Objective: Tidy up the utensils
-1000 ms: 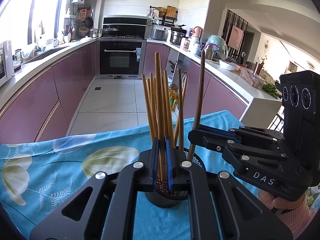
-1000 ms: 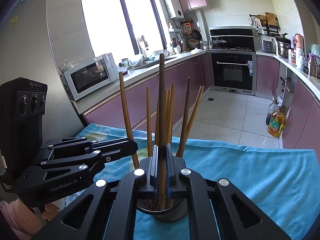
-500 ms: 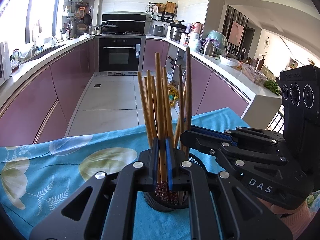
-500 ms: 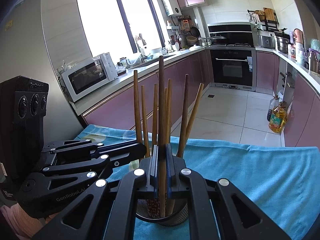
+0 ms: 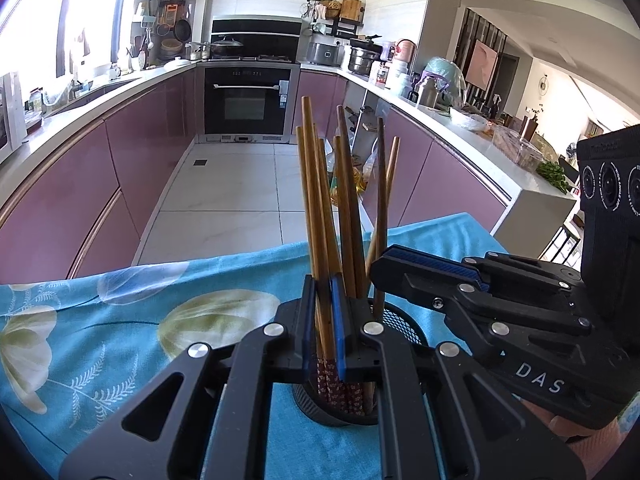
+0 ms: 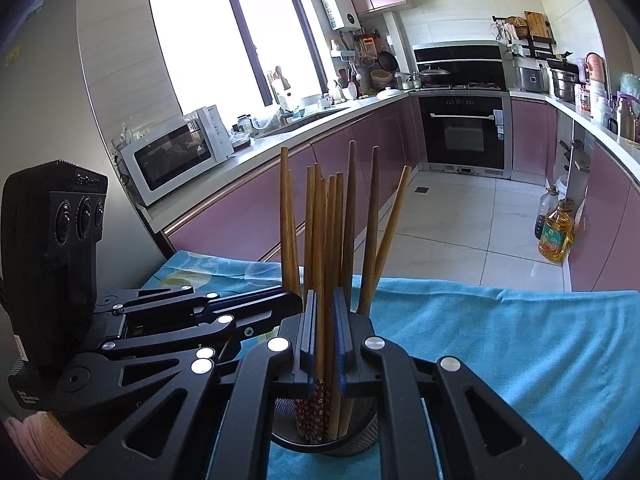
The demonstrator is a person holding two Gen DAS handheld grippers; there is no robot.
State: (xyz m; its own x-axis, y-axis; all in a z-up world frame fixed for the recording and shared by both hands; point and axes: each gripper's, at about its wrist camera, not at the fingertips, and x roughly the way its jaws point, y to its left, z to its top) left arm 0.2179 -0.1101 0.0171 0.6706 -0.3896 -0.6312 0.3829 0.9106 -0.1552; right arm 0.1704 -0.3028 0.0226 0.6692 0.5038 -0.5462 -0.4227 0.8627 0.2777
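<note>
A black mesh holder [image 5: 400, 332] stands upright on the tabletop, on the blue floral cloth [image 5: 120, 340], near the tabletop's far edge. It contains a bundle of wooden chopsticks [image 5: 320, 208], thin ends up, fanned slightly apart; their lower ends carry a dark red flowered pattern.

Left tongs [image 5: 322, 312]: jaws drawn nearly together, blue pads clamped on one chopstick of the bundle just above the holder's rim. In the right wrist view they [image 6: 280, 304] reach in from the left side, tips at the bundle.

Right tongs [image 6: 324, 328]: jaws likewise nearly closed, pads pressing on a chopstick over the holder. In the left wrist view they [image 5: 384, 272] enter from the right, tips against the bundle.

A pink sleeve [image 6: 44, 440] shows beneath the left tongs' body.
</note>
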